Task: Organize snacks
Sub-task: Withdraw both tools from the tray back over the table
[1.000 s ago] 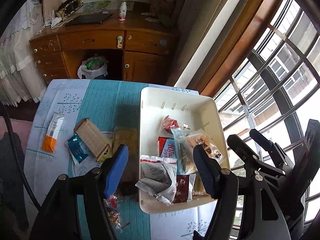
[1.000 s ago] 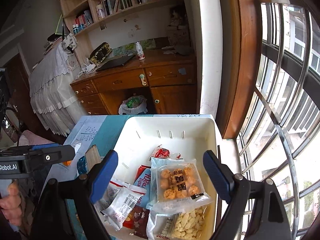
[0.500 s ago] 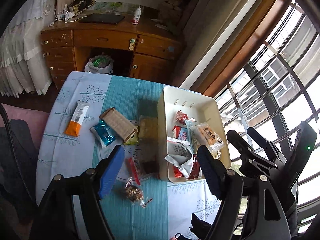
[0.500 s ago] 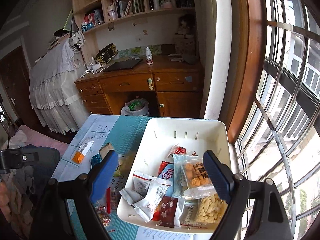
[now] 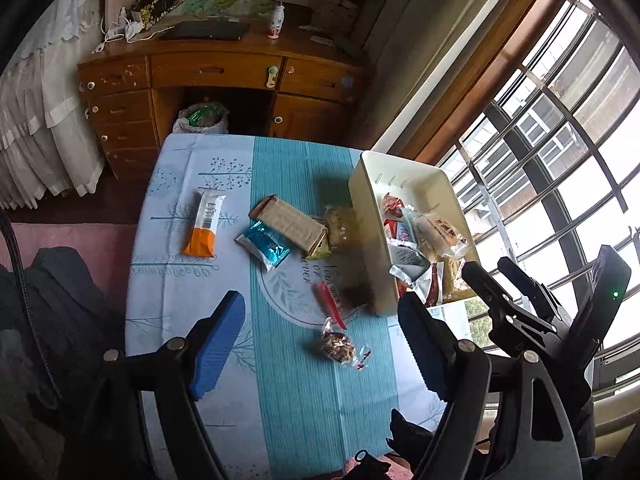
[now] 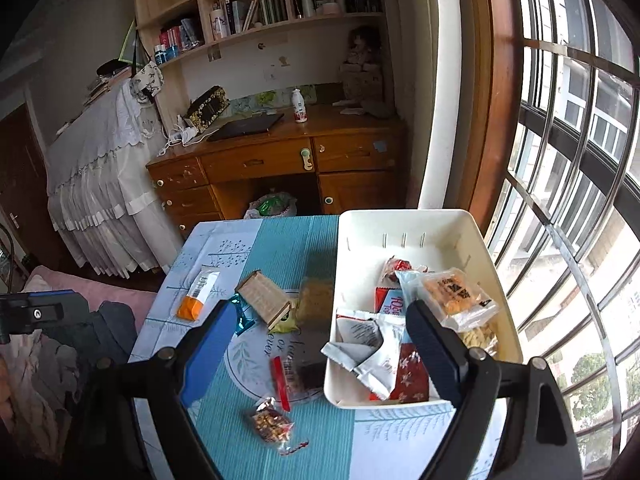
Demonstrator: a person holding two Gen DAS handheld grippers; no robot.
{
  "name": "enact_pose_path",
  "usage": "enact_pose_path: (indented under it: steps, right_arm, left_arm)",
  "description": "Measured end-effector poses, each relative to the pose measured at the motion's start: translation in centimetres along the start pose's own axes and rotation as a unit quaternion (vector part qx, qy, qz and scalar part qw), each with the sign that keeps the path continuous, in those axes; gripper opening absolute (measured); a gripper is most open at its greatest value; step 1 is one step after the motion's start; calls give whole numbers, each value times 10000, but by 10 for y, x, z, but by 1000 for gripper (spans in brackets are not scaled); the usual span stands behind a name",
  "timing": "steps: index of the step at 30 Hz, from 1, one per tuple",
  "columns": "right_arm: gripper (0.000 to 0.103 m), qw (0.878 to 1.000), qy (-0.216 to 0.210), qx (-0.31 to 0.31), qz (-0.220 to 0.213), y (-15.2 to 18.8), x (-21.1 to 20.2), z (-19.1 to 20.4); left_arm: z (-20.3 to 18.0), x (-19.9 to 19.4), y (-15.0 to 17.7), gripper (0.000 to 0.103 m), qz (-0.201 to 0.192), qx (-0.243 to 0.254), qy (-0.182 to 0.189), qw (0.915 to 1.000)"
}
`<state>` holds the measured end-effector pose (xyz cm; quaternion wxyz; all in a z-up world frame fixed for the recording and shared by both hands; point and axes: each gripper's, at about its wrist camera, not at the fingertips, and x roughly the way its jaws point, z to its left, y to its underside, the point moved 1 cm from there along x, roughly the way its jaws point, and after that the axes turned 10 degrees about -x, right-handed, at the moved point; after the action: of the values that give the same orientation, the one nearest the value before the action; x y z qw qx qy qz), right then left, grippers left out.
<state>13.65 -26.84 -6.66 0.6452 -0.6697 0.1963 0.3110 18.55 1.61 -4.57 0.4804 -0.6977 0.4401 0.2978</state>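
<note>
left wrist view: both grippers have pulled back from the bin since a second ago; more of the table shows now.
table: blue cloth, several snacks loose on it.
bin: white, at the table's window side, holding a heap of packets.
brown box: on the cloth just left of the bin, unsorted.
orange bar: farthest left, well apart from the bin.
blue packet: beside the box.
nut bag: nearest, between the fingers in view.
left gripper: jaws just widened, nothing between them.
right gripper: wide, empty.
meaning: likely a drop is done; a loose snack comes next.
</note>
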Motion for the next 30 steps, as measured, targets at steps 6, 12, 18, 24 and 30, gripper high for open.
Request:
enact_pose_path:
  steps: [6, 12, 18, 24, 30]
  right_arm:
    - [88, 9992, 113, 362, 127, 24, -2, 30]
    - [88, 9972, 249, 589, 392, 51, 3, 52]
    - [88, 9959, 320, 477, 693, 79, 9, 69]
    - [87, 9938, 314, 472, 957, 110, 20, 74]
    - [84, 9915, 366, -155, 1235, 133, 37, 87]
  left_arm:
    - [27, 0, 1, 78, 224, 228, -87, 9995]
    - [48, 10, -4, 79, 445, 132, -284, 9985]
    - [63, 39, -16, 81, 624, -90, -674, 9957]
    - [66, 77, -27, 81, 951, -273, -967, 9904]
    - [62, 118, -39, 82, 1242, -379, -1053, 9859]
